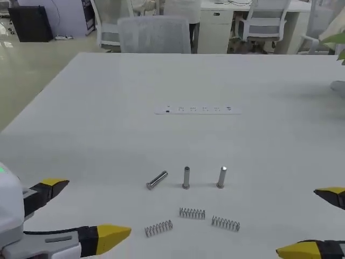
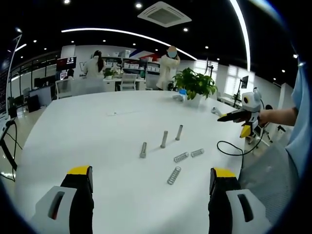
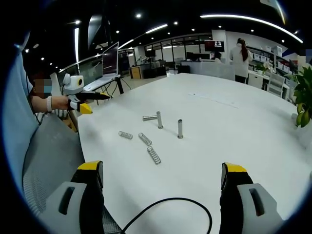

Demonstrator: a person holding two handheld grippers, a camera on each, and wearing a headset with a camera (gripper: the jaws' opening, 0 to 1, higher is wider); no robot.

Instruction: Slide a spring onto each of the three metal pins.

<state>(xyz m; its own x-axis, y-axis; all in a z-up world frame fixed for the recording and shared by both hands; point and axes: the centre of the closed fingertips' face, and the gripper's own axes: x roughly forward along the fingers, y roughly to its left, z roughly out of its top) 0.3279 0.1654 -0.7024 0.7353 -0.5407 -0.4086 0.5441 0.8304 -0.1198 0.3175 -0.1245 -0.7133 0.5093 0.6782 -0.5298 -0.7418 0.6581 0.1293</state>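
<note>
The right tongs are cut off by the bottom corner of the head view, so just their two yellow tips peek in. The left tongs are cut off at the other bottom corner. A black wire loops in front of the right tongs in the right gripper view, and its ends run out of the picture. The springs are thin, and their coils are too small to count.

There are three metal pins on the white tabletop. The middle pin and the right pin stand up. The left pin lies on its side just beside them. There are three springs. The left spring, middle spring and right spring all lie flat in a row, near the pins but apart from them, on the person's side.

Both tongs are held low by the near edge of the tabletop, one out to each side, well apart from the pins and springs. Each has its jaws spread wide with nothing between them.
</note>
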